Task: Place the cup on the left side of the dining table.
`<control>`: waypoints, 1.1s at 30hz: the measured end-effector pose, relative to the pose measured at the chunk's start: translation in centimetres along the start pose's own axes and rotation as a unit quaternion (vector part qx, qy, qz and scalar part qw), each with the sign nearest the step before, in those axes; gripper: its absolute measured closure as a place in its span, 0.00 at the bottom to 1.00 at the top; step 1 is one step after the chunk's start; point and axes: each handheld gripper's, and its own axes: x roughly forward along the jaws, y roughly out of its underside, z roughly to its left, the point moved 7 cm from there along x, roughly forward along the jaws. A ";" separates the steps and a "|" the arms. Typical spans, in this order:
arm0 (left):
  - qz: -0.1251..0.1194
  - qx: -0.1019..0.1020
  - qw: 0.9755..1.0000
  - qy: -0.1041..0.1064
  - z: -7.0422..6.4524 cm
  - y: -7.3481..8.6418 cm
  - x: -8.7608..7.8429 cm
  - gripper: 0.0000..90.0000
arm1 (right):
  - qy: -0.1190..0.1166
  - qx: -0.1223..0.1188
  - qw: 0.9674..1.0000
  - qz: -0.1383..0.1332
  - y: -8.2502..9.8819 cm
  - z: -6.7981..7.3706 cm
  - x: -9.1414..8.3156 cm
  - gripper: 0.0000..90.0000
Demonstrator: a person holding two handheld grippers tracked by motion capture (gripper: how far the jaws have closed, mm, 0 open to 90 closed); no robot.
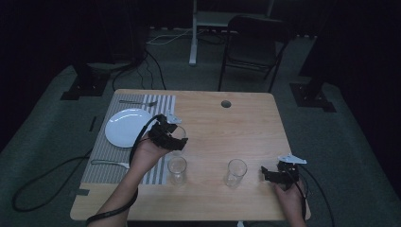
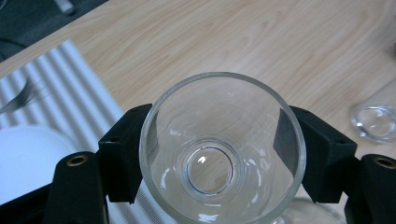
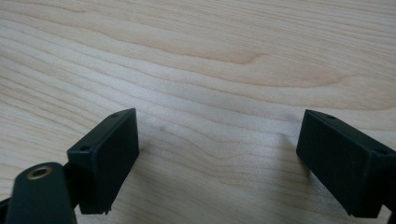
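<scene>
Left gripper (image 2: 219, 154): jaws clamped either side of an upright glass (image 2: 223, 148), rim up, beside the striped mat (image 1: 105, 156). Right gripper (image 3: 219, 158): jaws apart, empty, over bare table (image 3: 224, 56), well apart from it.

Wooden table (image 1: 246, 123) had a round hole (image 1: 226, 103) near its far edge and a striped placemat (image 1: 99, 165) on the left side, carrying a white plate (image 1: 125, 126), a fork (image 1: 137, 102) at the far end and another utensil (image 1: 109, 163) at the near end. Two empty clear glasses (image 1: 177, 170) (image 1: 235, 172) stood upright near the front edge, well apart. Dark folding chair (image 1: 253, 47) and floor cables (image 1: 156, 66) sat beyond the table.
</scene>
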 end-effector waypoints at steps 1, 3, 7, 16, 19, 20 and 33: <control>0.001 -0.006 1.000 -0.002 0.4 0.3 -0.1 0.32 | 0.000 0.000 1.000 0.000 0.0 0.0 0.0 0.14; 0.005 -0.014 1.000 -0.003 1.1 0.8 -0.4 0.32 | 0.000 0.000 1.000 0.000 0.0 0.0 0.0 0.14; 0.014 -0.023 1.000 -0.015 2.5 2.0 -1.1 0.32 | 0.000 0.000 1.000 0.000 0.0 0.0 0.0 0.14; 0.029 -0.063 0.997 -0.039 5.7 4.9 -1.3 0.32 | 0.000 0.000 1.000 0.000 0.0 0.0 0.0 0.14; 0.036 -0.074 0.996 -0.034 6.3 5.8 -0.9 0.32 | 0.000 -0.001 1.000 0.000 0.0 0.0 0.0 0.14; 0.036 -0.077 0.996 -0.035 6.5 6.1 -0.8 0.32 | 0.000 0.000 1.000 0.000 0.0 0.0 0.0 0.14; 0.056 -0.113 0.990 -0.066 9.5 8.5 0.1 0.32 | 0.000 0.001 1.000 0.001 0.0 0.0 0.0 0.14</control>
